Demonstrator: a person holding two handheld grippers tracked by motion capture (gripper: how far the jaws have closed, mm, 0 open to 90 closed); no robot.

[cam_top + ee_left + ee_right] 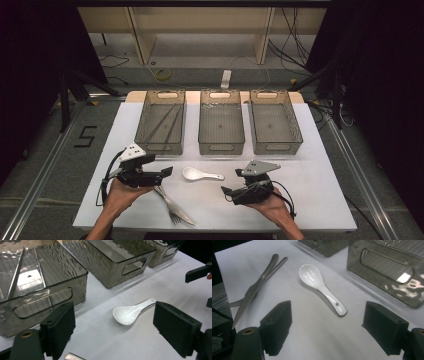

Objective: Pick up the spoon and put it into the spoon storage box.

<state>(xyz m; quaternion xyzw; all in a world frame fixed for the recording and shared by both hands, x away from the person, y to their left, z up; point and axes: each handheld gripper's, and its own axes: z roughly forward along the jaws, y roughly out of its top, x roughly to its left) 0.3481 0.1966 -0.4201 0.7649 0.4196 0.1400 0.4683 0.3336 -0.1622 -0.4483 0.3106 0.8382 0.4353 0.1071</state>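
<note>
A: A person held 2 grippers over a white table (310, 200) where a white spoon (201, 174) lay between them, just in front of the middle one of 3 smoky plastic bins (221, 122). Where exactly did the spoon sit?

B: On the bare tabletop, its bowl toward the left gripper (167, 171) and its handle toward the right gripper (226, 190). It touched neither. A knife and fork (172, 207) lay crossed near the left hand, apart from the spoon.

A: And the tools themselves?

B: Both stood released. In the left gripper view the 2 black jaws were spread wide with the spoon (130, 312) between them farther off, and the right gripper view showed the same gape, nothing pinched, with the spoon (320, 287) ahead.

A: How would that spoon handle?

B: It looked like glazed ceramic or hard melamine: stiff, light, glossy and probably slippery against the pads. If ceramic, it could chip when dropped or knocked on a bin wall.

A: So where to grip it?

B: Across the flat handle, about midway, where the 2 sides ran nearly straight. The rounded bowl would likely squirm out of a pinch. The handle lay low on the table, so the jaws would need to come down almost to the surface

A: Anything in the bins?

B: The left bin (161, 120) held a pair of long thin sticks, probably chopsticks
</note>
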